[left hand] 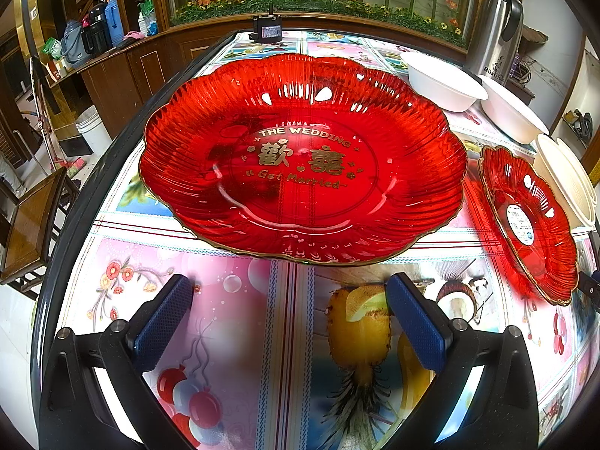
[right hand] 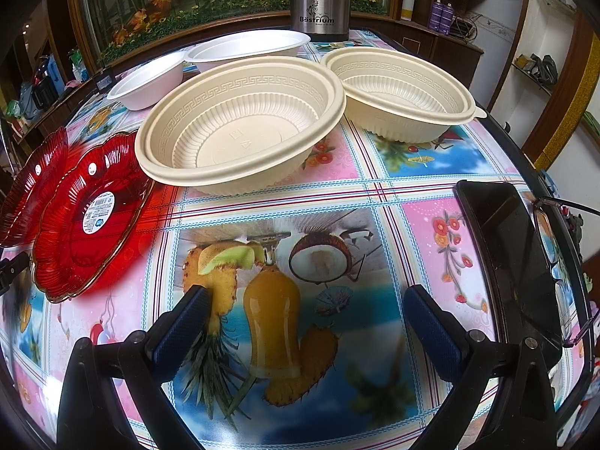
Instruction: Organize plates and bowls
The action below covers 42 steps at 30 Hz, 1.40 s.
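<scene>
Left gripper (left hand: 290, 313) released, jaws wide apart w/ nothing between, big red plate (left hand: 303, 157) at 12 o'clock on table (left hand: 232, 300). Right gripper (right hand: 305, 322) also released; cream bowl (right hand: 240, 123) at 11, 2nd cream bowl (right hand: 401, 93) at 1, small red plate (right hand: 90, 217) at 10.

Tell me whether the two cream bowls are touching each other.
Cannot tell. In the right wrist view the near cream bowl has its rim right against the far cream bowl, overlapping it in the picture, with no clear gap or contact showing.
</scene>
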{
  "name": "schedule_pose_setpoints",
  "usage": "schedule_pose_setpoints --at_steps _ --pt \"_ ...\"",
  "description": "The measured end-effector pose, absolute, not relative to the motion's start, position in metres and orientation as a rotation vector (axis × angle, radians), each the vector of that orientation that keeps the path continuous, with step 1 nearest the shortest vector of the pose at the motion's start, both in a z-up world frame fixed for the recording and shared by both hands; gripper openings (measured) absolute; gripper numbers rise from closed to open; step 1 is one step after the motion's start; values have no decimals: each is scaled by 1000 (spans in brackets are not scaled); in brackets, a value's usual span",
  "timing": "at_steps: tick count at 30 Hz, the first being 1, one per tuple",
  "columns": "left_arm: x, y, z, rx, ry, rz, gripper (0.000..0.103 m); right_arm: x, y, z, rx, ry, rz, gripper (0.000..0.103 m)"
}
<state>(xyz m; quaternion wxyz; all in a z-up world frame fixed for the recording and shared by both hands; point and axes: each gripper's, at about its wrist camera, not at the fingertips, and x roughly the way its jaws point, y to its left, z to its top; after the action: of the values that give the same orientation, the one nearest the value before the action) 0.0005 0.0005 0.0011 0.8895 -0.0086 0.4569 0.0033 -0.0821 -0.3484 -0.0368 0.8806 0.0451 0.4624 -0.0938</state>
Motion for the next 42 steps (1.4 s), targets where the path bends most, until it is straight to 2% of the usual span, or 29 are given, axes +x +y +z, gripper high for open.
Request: schedule_pose_setpoints --at_steps 39,40,42 --pt "-2 0 4 -36 966 60 103 -82 -348 -36 94 964 -196 103" --pt "-8 2 7 -49 933 82 97 -82 -348 -37 94 964 -196 103" --pt "-20 6 20 -64 879 88 94 -83 -348 -37 93 964 -196 103"
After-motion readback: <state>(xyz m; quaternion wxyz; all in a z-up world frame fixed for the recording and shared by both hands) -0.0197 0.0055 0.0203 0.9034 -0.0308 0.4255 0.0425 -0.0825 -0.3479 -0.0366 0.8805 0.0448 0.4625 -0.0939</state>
